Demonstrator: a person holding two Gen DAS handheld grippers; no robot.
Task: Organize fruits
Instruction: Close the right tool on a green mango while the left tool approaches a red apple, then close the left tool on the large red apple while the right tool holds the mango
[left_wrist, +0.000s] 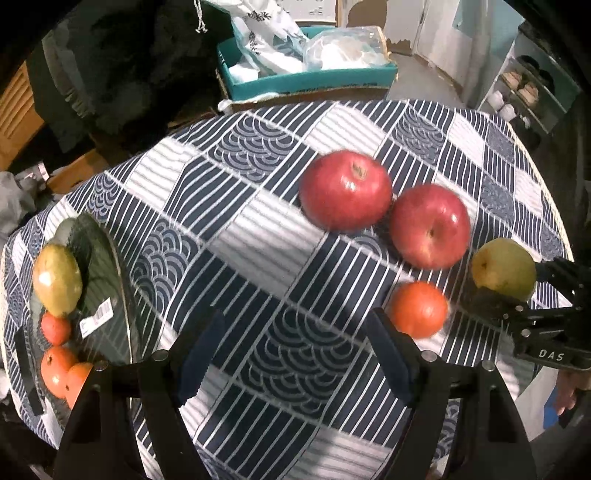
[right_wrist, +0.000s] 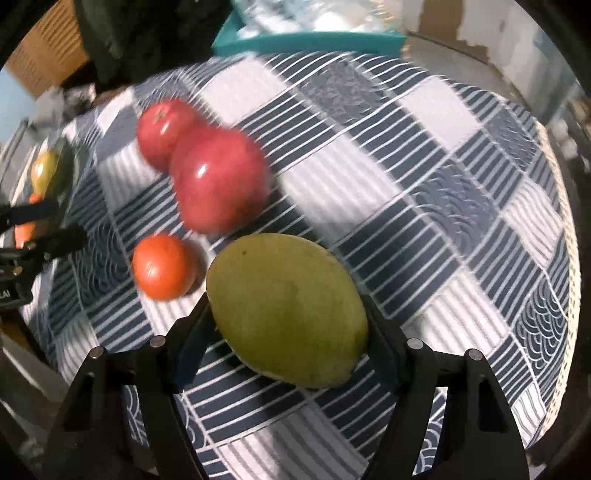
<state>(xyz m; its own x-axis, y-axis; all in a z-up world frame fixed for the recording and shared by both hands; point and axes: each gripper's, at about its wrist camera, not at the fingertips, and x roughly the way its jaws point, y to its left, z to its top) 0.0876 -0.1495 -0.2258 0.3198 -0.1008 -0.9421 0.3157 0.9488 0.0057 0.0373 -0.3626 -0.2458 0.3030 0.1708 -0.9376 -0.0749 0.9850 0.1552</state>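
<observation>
My right gripper (right_wrist: 286, 301) is shut on a green pear (right_wrist: 288, 310), one pad against each side, just above the striped cloth. The left wrist view shows that pear (left_wrist: 504, 267) and the right gripper (left_wrist: 517, 284) at the right edge. My left gripper (left_wrist: 295, 317) hangs open over bare cloth with nothing between its fingers. Two red apples (left_wrist: 345, 190) (left_wrist: 430, 225) touch each other mid-table, and an orange fruit (left_wrist: 419, 308) lies in front of them. A glass plate (left_wrist: 122, 280) at the far left holds another pear (left_wrist: 57, 278) and three orange fruits (left_wrist: 57, 365).
A teal box (left_wrist: 306, 70) of plastic bags stands beyond the table's far edge. A shelf with shoes (left_wrist: 528, 85) is at the back right. The round table's edge (right_wrist: 569, 236) curves close on the right. Dark clothing (left_wrist: 122, 66) hangs at the back left.
</observation>
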